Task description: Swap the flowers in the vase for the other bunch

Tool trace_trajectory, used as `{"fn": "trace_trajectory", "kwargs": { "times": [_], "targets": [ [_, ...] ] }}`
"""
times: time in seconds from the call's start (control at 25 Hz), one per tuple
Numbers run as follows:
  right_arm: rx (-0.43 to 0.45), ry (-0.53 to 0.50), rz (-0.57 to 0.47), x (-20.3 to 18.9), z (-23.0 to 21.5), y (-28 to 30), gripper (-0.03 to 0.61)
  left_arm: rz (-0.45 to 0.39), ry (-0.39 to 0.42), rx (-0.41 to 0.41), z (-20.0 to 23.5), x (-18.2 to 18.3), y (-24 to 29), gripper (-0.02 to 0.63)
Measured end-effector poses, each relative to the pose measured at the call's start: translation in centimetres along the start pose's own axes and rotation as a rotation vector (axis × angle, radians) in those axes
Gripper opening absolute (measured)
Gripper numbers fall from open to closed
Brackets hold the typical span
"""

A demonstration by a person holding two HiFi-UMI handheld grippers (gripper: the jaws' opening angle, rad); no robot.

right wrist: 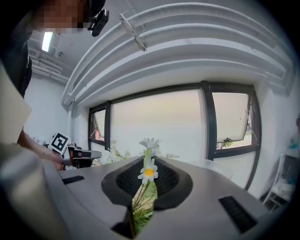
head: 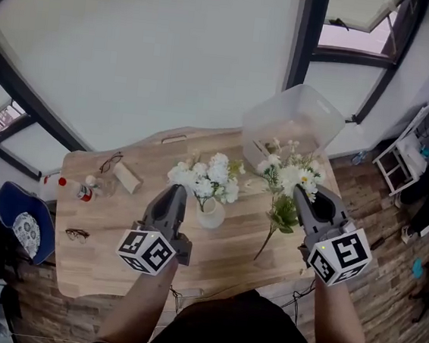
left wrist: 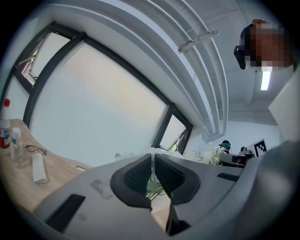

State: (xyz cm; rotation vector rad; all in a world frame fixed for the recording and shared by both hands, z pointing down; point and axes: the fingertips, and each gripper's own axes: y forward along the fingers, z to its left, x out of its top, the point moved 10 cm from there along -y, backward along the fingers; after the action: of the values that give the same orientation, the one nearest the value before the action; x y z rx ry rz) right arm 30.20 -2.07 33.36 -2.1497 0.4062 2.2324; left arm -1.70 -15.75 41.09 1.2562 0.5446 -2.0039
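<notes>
We hold the daisy bunch (head: 286, 178) pinched by its stems in our right gripper (head: 302, 190), off the table (head: 115, 248) at 3 o'clock of the vase (head: 210, 214), likely ready for the swap. The white flowers (head: 206, 175) are not yet out. Our left gripper (head: 174, 189), jaws pressed together and empty, waits at 7 o'clock.

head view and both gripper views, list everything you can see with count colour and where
light wooden table: one, tan, fills the middle
small white ceramic vase: one, white, table centre
white flower bunch: one, white and green, standing in the vase
daisy bunch with green stems: one, white and green, held over the table's right side
clear plastic box: one, see-through, far right corner
dark-rimmed eyeglasses: two pairs, one far left, one near left
pale wooden block: one, beside the far glasses
bottles: two, white with red cap, clear, left edge
blue chair: one, left of the table
left gripper: grey, jaws together, nothing between them, near the vase
right gripper: grey, shut on the daisy bunch
</notes>
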Motion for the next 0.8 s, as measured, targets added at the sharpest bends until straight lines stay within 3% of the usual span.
{"fn": "trace_trajectory", "kwargs": {
  "times": [0.8],
  "targets": [
    [0.011,-0.01,0.077,-1.7,0.8,2.0,0.058,0.066,-0.031,0.031,1.9,-4.6,0.0,0.026]
  ]
}}
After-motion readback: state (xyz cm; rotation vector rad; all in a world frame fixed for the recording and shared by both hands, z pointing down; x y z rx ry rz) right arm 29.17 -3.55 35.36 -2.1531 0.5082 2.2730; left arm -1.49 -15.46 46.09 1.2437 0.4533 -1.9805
